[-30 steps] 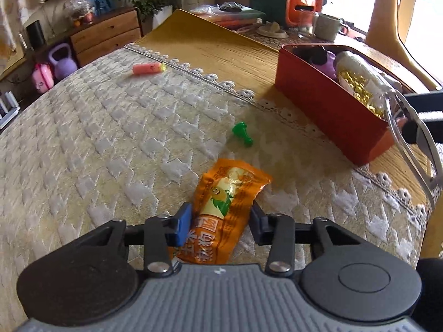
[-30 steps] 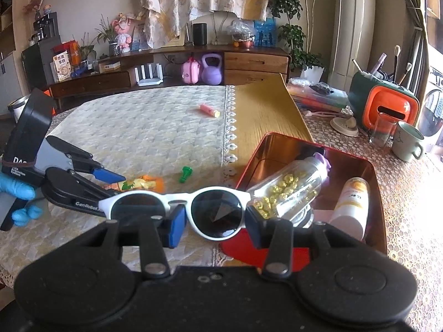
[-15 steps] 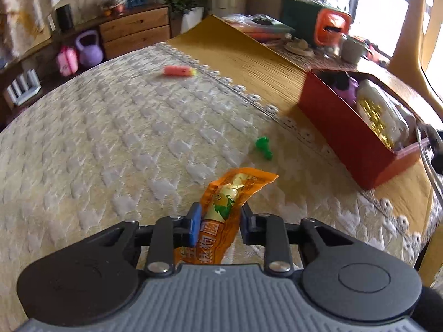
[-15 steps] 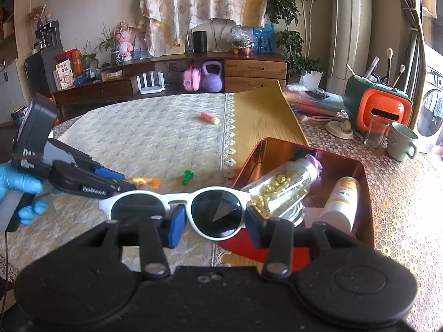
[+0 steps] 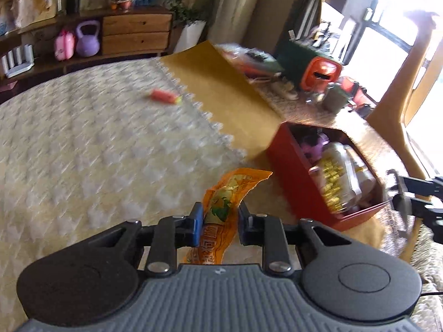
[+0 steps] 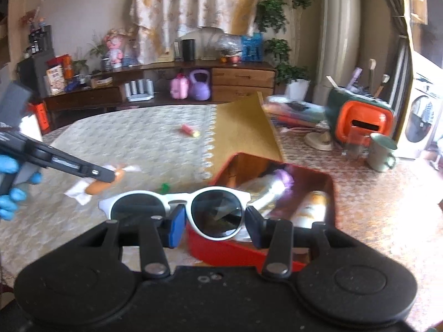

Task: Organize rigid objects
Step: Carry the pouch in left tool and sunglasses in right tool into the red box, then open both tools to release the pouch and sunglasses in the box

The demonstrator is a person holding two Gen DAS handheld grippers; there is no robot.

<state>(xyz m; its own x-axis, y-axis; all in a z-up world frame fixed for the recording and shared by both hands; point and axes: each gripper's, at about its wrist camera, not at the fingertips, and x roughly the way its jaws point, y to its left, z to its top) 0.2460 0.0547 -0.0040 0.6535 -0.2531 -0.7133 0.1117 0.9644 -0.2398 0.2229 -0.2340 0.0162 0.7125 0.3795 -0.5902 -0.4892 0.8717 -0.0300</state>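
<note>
My left gripper (image 5: 218, 225) is shut on an orange snack packet (image 5: 225, 207) and holds it off the cream tablecloth; it also shows in the right wrist view (image 6: 97, 186). My right gripper (image 6: 214, 222) is shut on white-framed sunglasses (image 6: 177, 207) by one dark lens, held just in front of the red tin box (image 6: 331, 191). The box (image 5: 296, 171) holds a clear bottle of gold beads (image 5: 333, 185), a white bottle (image 6: 310, 207) and a purple item. A small green piece (image 6: 165, 186) and a pink marker (image 5: 164, 96) lie on the cloth.
A green and orange holder (image 6: 360, 119), a glass and a mug (image 6: 382, 152) stand at the back right of the table. A stack of flat items (image 6: 293, 112) lies behind the box. A sideboard (image 6: 166, 83) stands beyond the table.
My left gripper closed on the snack packet and lifted it off the cloth, swinging right towards the red box. My right gripper with the sunglasses rose slightly.
</note>
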